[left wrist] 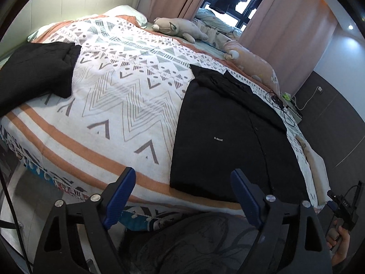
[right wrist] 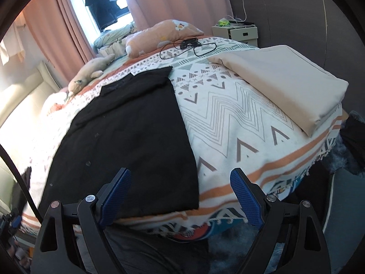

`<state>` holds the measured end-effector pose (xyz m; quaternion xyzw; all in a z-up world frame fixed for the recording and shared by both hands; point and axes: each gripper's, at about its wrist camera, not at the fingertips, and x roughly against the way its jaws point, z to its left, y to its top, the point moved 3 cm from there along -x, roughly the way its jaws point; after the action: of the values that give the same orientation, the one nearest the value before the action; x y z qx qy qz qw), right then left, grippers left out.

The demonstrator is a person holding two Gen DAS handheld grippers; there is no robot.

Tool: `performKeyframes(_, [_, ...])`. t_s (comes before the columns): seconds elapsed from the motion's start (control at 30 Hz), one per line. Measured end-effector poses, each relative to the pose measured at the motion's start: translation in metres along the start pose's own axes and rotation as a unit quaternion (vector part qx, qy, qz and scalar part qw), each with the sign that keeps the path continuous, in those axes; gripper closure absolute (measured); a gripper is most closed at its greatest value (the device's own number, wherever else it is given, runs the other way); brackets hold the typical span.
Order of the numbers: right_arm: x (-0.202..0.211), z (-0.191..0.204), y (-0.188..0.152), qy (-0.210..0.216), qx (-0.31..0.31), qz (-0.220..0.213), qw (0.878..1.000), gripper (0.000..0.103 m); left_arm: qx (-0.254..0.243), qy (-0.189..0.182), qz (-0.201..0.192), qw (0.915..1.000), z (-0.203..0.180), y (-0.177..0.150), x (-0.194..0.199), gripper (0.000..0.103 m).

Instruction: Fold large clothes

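A black button-front shirt (left wrist: 230,137) lies flat on the patterned bedspread (left wrist: 118,96), folded into a long rectangle with its hem near the bed's front edge. In the right wrist view the same shirt (right wrist: 127,132) fills the left half. My left gripper (left wrist: 183,182) hangs open above the bed's front edge, just left of the shirt's hem corner, nothing between its blue pads. My right gripper (right wrist: 181,182) is open too, over the hem's right corner, without touching it. A second black garment (left wrist: 34,73) lies bunched at the far left of the bed.
A folded beige cloth (right wrist: 285,86) sits on the bed's right corner. A black cable and small device (right wrist: 189,45), plush toys (left wrist: 175,28) and pillows (right wrist: 164,36) lie at the head end. A white nightstand (right wrist: 237,33) stands behind. The person's dark-clothed body (left wrist: 194,246) is below the grippers.
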<state>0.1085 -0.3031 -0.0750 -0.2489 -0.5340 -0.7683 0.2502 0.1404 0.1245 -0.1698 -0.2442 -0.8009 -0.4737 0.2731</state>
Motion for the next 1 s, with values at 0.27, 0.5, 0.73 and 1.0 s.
performKeyframes(0.27, [-0.018, 0.001, -0.013, -0.016, 0.021, 0.019, 0.999, 0.015, -0.004, -0.021, 0.024, 0.9995, -0.004, -0.007, -0.026, 0.027])
performKeyframes(0.5, [-0.039, 0.008, -0.010, -0.021, 0.035, 0.028, 0.999, 0.018, 0.005, -0.043, 0.044, 0.9981, -0.009, 0.002, -0.052, 0.027])
performKeyframes(0.73, [-0.063, 0.016, -0.012, -0.024, 0.048, 0.044, 0.998, 0.031, 0.010, -0.041, 0.073, 0.9965, -0.009, 0.000, -0.078, 0.033])
performKeyframes(1.0, [-0.084, 0.009, -0.020, 0.013, 0.018, 0.082, 0.996, 0.068, 0.071, -0.065, 0.084, 0.9918, 0.010, 0.000, -0.078, 0.065])
